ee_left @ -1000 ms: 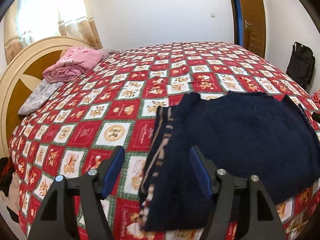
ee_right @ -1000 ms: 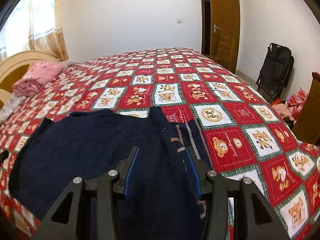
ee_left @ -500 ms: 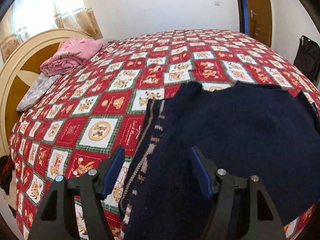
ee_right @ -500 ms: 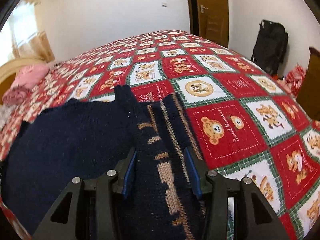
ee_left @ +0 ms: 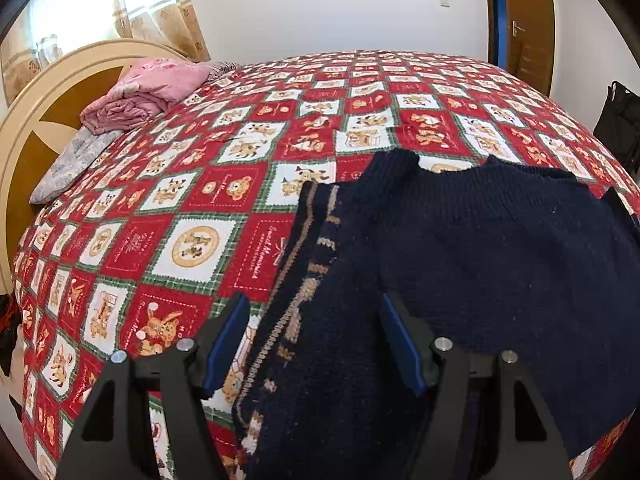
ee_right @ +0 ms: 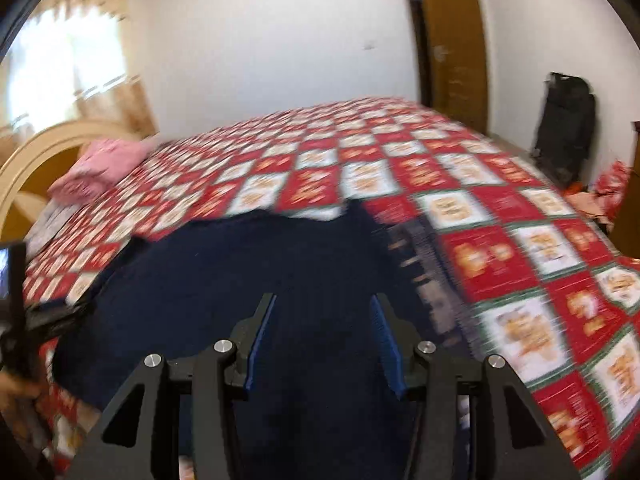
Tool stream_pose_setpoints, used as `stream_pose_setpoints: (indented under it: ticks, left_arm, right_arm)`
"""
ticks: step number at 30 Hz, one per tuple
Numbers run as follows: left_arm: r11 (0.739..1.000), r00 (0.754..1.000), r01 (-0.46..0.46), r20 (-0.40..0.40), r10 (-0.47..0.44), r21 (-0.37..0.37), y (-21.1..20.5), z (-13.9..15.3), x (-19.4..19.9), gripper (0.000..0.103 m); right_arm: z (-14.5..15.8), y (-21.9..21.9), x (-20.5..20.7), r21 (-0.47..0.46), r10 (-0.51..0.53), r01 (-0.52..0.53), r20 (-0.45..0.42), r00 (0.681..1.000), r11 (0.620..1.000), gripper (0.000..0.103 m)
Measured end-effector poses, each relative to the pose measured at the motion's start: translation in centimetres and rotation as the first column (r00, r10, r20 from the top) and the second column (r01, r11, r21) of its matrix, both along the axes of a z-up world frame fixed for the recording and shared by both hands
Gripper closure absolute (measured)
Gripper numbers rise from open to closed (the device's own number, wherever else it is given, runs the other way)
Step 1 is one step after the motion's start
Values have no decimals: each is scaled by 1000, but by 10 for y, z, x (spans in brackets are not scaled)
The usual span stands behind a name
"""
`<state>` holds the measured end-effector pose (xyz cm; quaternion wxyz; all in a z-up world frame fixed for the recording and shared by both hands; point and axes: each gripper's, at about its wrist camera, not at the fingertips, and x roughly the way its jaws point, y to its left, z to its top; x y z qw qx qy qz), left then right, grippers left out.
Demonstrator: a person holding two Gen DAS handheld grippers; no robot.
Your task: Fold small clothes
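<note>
A navy knitted sweater point(ee_left: 480, 248) lies spread on the red patchwork quilt point(ee_left: 192, 240). Its tan-patterned sleeve point(ee_left: 304, 280) is folded along its left side. My left gripper point(ee_left: 314, 340) hovers low over that sleeve, open, with the patterned knit showing between the blue pads, which do not press on it. The right wrist view is motion-blurred. There my right gripper point(ee_right: 324, 340) stands open above the sweater's plain body point(ee_right: 240, 272), and the other patterned sleeve point(ee_right: 424, 264) lies to its right. The left gripper's body and a hand show at that view's left edge.
Folded pink clothes point(ee_left: 148, 92) and a grey pillow point(ee_left: 72, 160) lie by the cream headboard point(ee_left: 40, 120). A black bag point(ee_right: 564, 128) stands on the floor by the wooden door point(ee_right: 452, 40). Red items lie on the floor at right point(ee_right: 612, 184).
My left gripper has sunk closer to the sweater's patterned sleeve. My right gripper has swung left, off the right patterned sleeve and over the plain body. Both sets of jaws look unchanged.
</note>
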<state>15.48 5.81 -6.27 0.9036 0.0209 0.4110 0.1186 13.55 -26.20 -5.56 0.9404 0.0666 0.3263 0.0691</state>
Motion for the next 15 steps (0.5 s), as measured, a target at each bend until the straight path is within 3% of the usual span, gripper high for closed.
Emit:
stream_pose_setpoints:
  ticks: [6,8,15]
  left_arm:
    - [1000,1000,2,2,-2,-8,1,2,-6,32]
    - [1000,1000,0,4,0,-13,2,2,-10,27]
    - [999,999,-28,-28,27,-40,11,-11,-15,22]
  right_arm:
    - [-24,68,0,6,190,-190,-65,980,982,54]
    - [-31,83,-2,3,221,-222,-77,972,975,54]
    - [-50,102,-9,-71,223,-230,-100,970,970,54]
